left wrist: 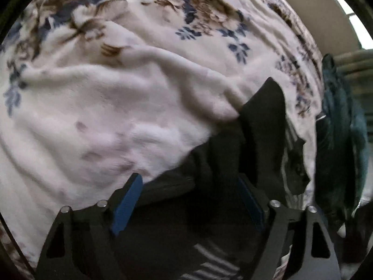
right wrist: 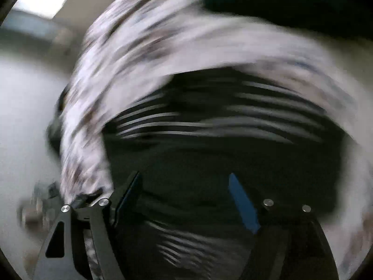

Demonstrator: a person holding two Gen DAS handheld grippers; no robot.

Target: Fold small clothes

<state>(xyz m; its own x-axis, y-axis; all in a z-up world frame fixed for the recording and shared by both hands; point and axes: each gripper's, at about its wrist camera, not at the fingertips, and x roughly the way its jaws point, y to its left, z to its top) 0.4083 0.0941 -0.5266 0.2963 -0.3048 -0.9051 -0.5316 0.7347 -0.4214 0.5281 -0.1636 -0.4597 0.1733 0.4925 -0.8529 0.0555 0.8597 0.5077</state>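
A: How do the fingers of the left gripper [left wrist: 188, 200] stand?

B: Spread wide, blue pads apart. The dark garment with thin white stripes [left wrist: 223, 154] lies bunched between and under them on the cream fleece blanket with blue-and-brown flowers [left wrist: 112, 107]; one dark corner sticks up past the right finger.

A: Are they pinching it?

B: No, the cloth sits loose in the gap.

A: And the right gripper [right wrist: 186, 203]?

B: Also spread, over the same striped garment [right wrist: 209, 154]. That view is heavily blurred, so I cannot tell whether a pad touches the fabric.
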